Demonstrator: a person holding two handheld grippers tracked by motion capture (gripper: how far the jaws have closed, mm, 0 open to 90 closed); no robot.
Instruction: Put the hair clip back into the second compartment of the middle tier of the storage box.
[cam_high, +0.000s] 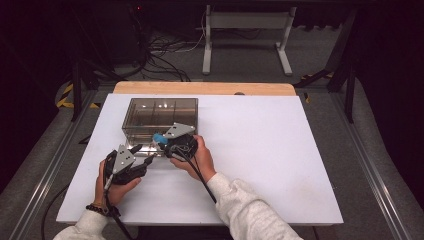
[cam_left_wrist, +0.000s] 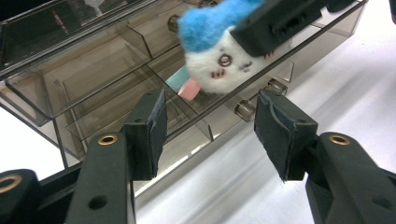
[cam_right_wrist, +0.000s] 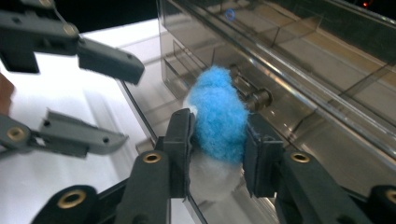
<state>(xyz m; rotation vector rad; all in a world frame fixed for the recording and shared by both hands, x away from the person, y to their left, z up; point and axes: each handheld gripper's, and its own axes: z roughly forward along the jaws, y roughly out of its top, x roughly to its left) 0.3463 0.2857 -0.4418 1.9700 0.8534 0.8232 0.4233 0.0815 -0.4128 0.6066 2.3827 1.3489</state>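
A small plush toy (cam_right_wrist: 219, 116), blue on top with a white face (cam_left_wrist: 212, 56), is pinched between the pads of my right gripper (cam_right_wrist: 217, 154). It hangs over the pulled-out drawer (cam_left_wrist: 140, 112) of a smoky transparent drawer box (cam_high: 160, 112). In the high view the toy (cam_high: 160, 138) sits at the box's front edge, with the right gripper (cam_high: 166, 142) just behind it. My left gripper (cam_left_wrist: 210, 135) stands open with nothing between its pads, in front of the drawer's metal knob (cam_left_wrist: 245, 109). From above, the left gripper (cam_high: 142, 156) lies left of the right one.
The box stands on a white table top (cam_high: 260, 150) with wide free room to its right. The drawer is split by thin dividers, and a pink and teal piece (cam_left_wrist: 187, 87) shows beneath the toy. A wooden strip (cam_high: 205, 88) runs along the far edge.
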